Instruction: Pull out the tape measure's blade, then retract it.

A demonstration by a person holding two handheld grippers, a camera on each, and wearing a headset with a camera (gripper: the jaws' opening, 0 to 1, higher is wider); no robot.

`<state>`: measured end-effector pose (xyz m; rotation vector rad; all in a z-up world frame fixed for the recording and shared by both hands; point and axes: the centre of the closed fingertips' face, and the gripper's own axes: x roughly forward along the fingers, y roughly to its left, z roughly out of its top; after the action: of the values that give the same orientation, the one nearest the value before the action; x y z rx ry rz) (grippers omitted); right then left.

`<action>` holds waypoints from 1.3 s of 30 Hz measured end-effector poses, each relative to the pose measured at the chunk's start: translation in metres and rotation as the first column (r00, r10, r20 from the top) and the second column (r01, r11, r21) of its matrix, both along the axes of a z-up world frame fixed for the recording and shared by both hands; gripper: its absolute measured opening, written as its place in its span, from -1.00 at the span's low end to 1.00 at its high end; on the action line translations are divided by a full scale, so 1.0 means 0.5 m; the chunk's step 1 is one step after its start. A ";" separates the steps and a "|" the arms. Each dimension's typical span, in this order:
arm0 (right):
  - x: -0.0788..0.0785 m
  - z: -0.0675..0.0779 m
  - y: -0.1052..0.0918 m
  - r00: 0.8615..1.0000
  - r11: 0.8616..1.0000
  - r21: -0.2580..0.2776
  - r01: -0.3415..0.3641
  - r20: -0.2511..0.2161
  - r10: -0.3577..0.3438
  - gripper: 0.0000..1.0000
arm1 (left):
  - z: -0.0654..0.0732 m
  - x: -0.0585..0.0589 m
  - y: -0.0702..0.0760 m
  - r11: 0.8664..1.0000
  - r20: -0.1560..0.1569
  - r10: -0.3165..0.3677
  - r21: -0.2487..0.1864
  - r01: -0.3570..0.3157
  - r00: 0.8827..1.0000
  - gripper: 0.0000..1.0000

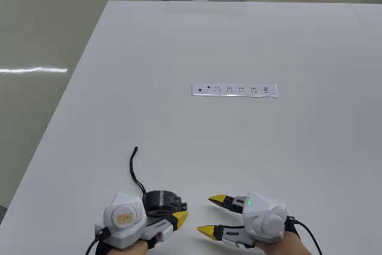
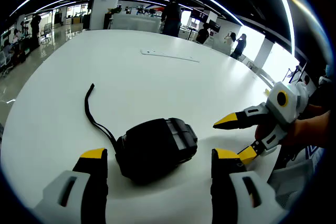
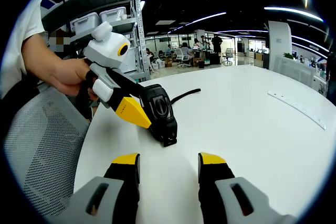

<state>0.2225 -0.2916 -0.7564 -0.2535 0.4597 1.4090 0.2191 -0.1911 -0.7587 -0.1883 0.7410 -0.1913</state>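
**Tape measure sits between your left gripper's jaws**

Your left gripper (image 2: 159,157) is spread wide around the black tape measure (image 2: 155,148), which rests on the white table (image 1: 239,40) near its front edge. In the left gripper view a thin gap shows between the case and each yellow tip. The tape measure's black strap (image 1: 136,168) trails away from you across the tabletop.

Your right gripper (image 1: 212,214) is just beside it to the right. Its jaws are parted and hold nothing, and their yellow tips point toward the tape measure.

A white power strip (image 1: 234,90) lies further up the table, well apart from both grippers.

In the right gripper view, pale plastic bins (image 3: 113,14) stand on a shelf rack behind your left hand (image 3: 71,77). You cannot tell what is in them.
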 end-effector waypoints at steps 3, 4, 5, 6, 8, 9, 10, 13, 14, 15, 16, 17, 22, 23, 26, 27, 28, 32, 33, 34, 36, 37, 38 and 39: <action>0.001 0.002 -0.006 1.000 1.000 -0.004 0.006 0.002 -0.006 -0.11 | 0.003 -0.002 -0.002 1.000 0.007 -0.026 0.004 0.026 1.000 0.57; 0.001 0.003 -0.009 1.000 1.000 -0.005 0.009 0.002 -0.009 -0.11 | 0.005 -0.002 -0.004 0.999 0.010 -0.033 0.001 0.033 0.999 0.57; 0.001 0.004 -0.010 1.000 1.000 -0.004 0.012 0.001 -0.012 -0.10 | 0.004 -0.003 -0.005 0.999 0.010 -0.038 -0.002 0.038 0.999 0.57; 0.001 0.005 -0.012 1.000 1.000 -0.005 0.014 0.001 -0.014 -0.10 | 0.004 -0.003 -0.005 0.999 0.009 -0.042 -0.003 0.042 0.999 0.57; 0.002 0.006 -0.017 1.000 1.000 -0.011 0.017 0.005 -0.017 -0.10 | 0.006 -0.003 -0.005 0.998 0.016 -0.058 -0.001 0.058 0.998 0.57; 0.003 0.004 -0.019 1.000 1.000 -0.014 0.020 0.003 -0.020 -0.10 | 0.006 -0.005 -0.006 0.998 0.013 -0.070 -0.001 0.070 0.997 0.56; 0.003 0.005 -0.021 1.000 1.000 -0.015 0.023 0.003 -0.023 -0.09 | 0.006 -0.006 -0.005 0.997 0.014 -0.074 0.001 0.074 0.997 0.55; 0.002 0.005 -0.027 1.000 0.999 -0.025 0.027 0.003 -0.027 -0.08 | 0.005 -0.009 -0.003 0.995 0.015 -0.098 0.010 0.098 0.995 0.55; 0.001 0.005 -0.029 1.000 0.999 -0.027 0.030 0.001 -0.030 -0.08 | 0.004 -0.011 -0.003 0.994 0.012 -0.111 0.013 0.110 0.994 0.55; 0.002 0.005 -0.030 0.999 0.999 -0.027 0.033 -0.001 -0.033 -0.07 | 0.004 -0.012 -0.002 0.993 0.013 -0.116 0.010 0.116 0.993 0.55; 0.002 0.005 -0.032 0.999 0.999 -0.028 0.037 -0.004 -0.037 -0.06 | 0.003 -0.013 0.000 0.993 0.013 -0.118 0.012 0.118 0.993 0.55; 0.002 0.001 -0.035 0.999 0.999 -0.029 0.039 -0.005 -0.039 -0.06 | 0.001 -0.015 0.003 0.991 0.010 -0.133 0.026 0.132 0.991 0.56; -0.004 0.005 -0.043 0.999 0.999 -0.030 0.041 0.002 -0.041 -0.07 | -0.005 -0.027 0.012 0.985 0.012 -0.169 0.032 0.169 0.985 0.59; -0.005 0.006 -0.044 0.999 0.999 -0.028 0.042 0.002 -0.042 -0.07 | -0.005 -0.029 0.013 0.984 0.012 -0.178 0.034 0.178 0.984 0.58; -0.006 0.007 -0.049 0.999 0.998 -0.032 0.046 0.003 -0.046 -0.06 | -0.003 -0.033 0.016 0.979 0.020 -0.201 0.039 0.200 0.979 0.58; -0.007 0.008 -0.050 0.999 0.998 -0.032 0.047 0.004 -0.047 -0.06 | -0.002 -0.034 0.017 0.977 0.024 -0.209 0.046 0.208 0.978 0.59; -0.008 0.009 -0.052 0.999 0.998 -0.032 0.049 0.007 -0.049 -0.06 | -0.001 -0.034 0.019 0.976 0.027 -0.214 0.054 0.213 0.976 0.60; -0.014 0.014 -0.060 0.998 0.998 -0.019 0.061 0.009 -0.060 -0.06 | 0.004 -0.037 0.024 0.973 0.039 -0.229 0.053 0.226 0.973 0.60; -0.015 0.014 -0.062 0.998 0.998 -0.019 0.063 0.010 -0.063 -0.06 | 0.004 -0.038 0.024 0.972 0.041 -0.230 0.051 0.228 0.972 0.60; -0.016 0.016 -0.065 0.998 0.998 -0.015 0.069 0.012 -0.068 -0.06 | 0.006 -0.038 0.023 0.972 0.048 -0.234 0.047 0.232 0.971 0.60; -0.016 0.017 -0.069 0.997 0.997 -0.013 0.075 0.009 -0.075 -0.05 | 0.008 -0.040 0.022 0.970 0.051 -0.240 0.047 0.238 0.969 0.60; -0.015 0.020 -0.073 0.997 0.997 -0.007 0.082 0.014 -0.081 -0.05 | 0.009 -0.041 0.022 0.969 0.053 -0.247 0.047 0.244 0.968 0.60; -0.014 0.023 -0.075 0.996 0.996 -0.001 0.089 0.013 -0.089 -0.05 | 0.011 -0.043 0.022 0.968 0.058 -0.251 0.045 0.249 0.966 0.60; -0.014 0.027 -0.079 0.995 0.995 0.005 0.096 0.013 -0.096 -0.05 | 0.013 -0.045 0.023 0.968 0.065 -0.251 0.038 0.249 0.966 0.60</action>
<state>0.2157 -0.3310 -0.7431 -0.2340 0.4523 1.3137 0.1965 -0.1795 -0.7521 -0.0584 0.6966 -0.4251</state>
